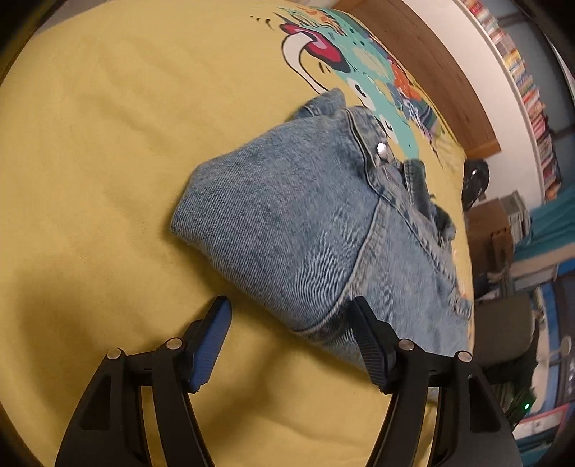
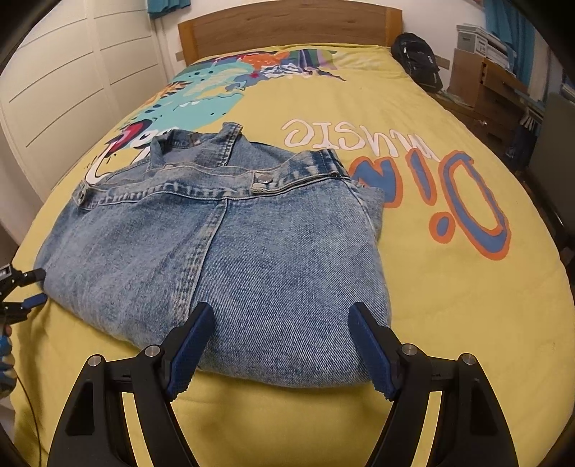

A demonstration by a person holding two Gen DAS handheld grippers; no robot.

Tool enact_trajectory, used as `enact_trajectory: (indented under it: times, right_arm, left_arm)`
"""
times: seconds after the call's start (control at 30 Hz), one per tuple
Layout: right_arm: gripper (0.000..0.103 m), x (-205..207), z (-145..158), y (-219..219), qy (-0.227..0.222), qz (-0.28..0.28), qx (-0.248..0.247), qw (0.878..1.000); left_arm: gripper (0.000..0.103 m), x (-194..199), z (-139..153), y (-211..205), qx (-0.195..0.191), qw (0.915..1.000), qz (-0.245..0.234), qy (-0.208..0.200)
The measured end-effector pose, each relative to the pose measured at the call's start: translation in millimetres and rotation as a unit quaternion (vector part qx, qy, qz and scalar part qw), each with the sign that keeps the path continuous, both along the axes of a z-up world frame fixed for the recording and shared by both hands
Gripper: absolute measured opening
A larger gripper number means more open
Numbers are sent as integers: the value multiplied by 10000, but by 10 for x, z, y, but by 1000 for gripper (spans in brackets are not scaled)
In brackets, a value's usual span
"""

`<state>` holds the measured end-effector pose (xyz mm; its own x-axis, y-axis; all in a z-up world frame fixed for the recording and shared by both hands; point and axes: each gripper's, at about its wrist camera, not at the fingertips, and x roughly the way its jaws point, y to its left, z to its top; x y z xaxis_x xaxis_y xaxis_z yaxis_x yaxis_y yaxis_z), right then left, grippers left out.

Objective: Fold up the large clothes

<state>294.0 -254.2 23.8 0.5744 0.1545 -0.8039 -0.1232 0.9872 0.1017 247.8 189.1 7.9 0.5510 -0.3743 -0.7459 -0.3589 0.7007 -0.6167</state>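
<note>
A folded blue denim garment (image 2: 222, 251) with metal snap buttons lies on the yellow bedcover (image 2: 449, 305). My right gripper (image 2: 280, 309) hovers at its near folded edge. The jaws stand wide apart and the pads press on nothing. In the left wrist view the same denim garment (image 1: 287, 215) shows as a thick folded bundle. My left gripper (image 1: 289, 305) is open at its near corner, the right finger (image 1: 370, 341) over the cloth and the left finger (image 1: 208, 345) over bare cover. From the right wrist view, the left gripper (image 2: 42, 286) sits at the garment's left edge.
The bedcover carries a colourful print (image 2: 215, 93) and large letters (image 2: 431, 186). A wooden headboard (image 2: 287, 25) stands at the far end, with a black bag (image 2: 417, 61) on the bed's far right corner. White wardrobe doors (image 2: 72, 79) line the left; boxes and shelves (image 2: 481, 75) stand right.
</note>
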Motion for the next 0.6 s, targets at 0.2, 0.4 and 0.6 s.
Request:
enact_trajectory:
  times: [0.2,0.4,0.6]
  right_arm:
    - [78,-55,65,-125,-40,-134,91,9999]
    - [78,-117,97,-235,-29,-260,-17,9997]
    - [78,-211,63,-508,88,-586,-24,9982]
  left_arm:
    - [64,-42,-26,54,-203,9995,199,-102]
    - [64,-91,-70,160,-594,9967,508,-201]
    - [65,126,-110,320,-988,9902,915,-374]
